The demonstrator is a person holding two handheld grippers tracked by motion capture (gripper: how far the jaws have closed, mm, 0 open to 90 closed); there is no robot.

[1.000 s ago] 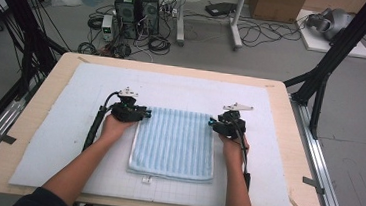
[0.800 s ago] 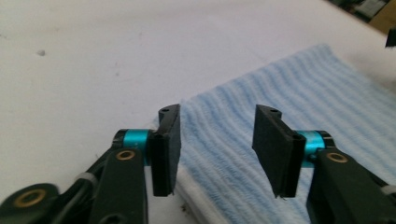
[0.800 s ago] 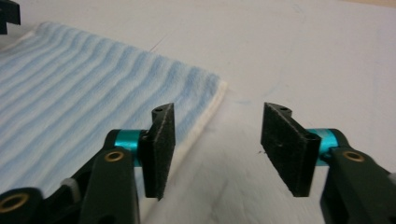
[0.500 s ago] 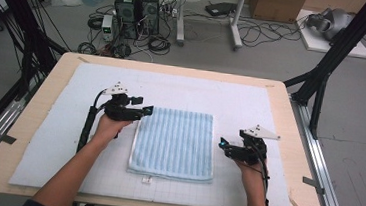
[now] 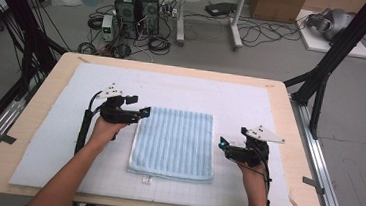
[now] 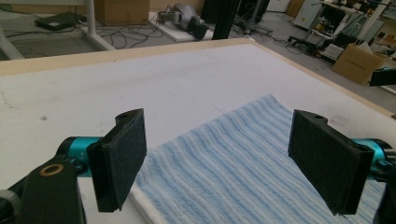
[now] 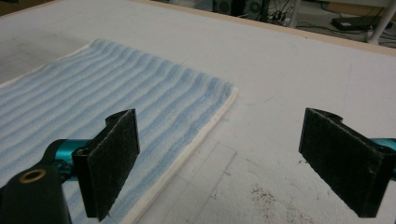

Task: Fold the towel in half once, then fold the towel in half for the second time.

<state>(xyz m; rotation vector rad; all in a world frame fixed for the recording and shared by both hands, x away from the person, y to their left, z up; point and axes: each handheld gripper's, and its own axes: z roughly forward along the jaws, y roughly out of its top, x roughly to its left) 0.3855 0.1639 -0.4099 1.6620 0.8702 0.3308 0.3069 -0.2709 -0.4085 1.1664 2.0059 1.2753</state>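
1. The folded blue striped towel (image 5: pixel 174 142) lies flat on the white mat (image 5: pixel 251 106) of the surface.
2. The left tool (image 5: pixel 142 112), just opened, is released above the towel's far left corner.
3. The right tool (image 5: pixel 222 144), just opened, is released beside the towel's right edge.

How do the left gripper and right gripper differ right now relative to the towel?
The left gripper sits at the far left corner of the folded blue striped towel, jaws over its edge; the right gripper is beside the right edge, nearer the person, just off the cloth. Left jaws frame towel; right jaws frame mostly the white mat. Both are open, holding nothing.
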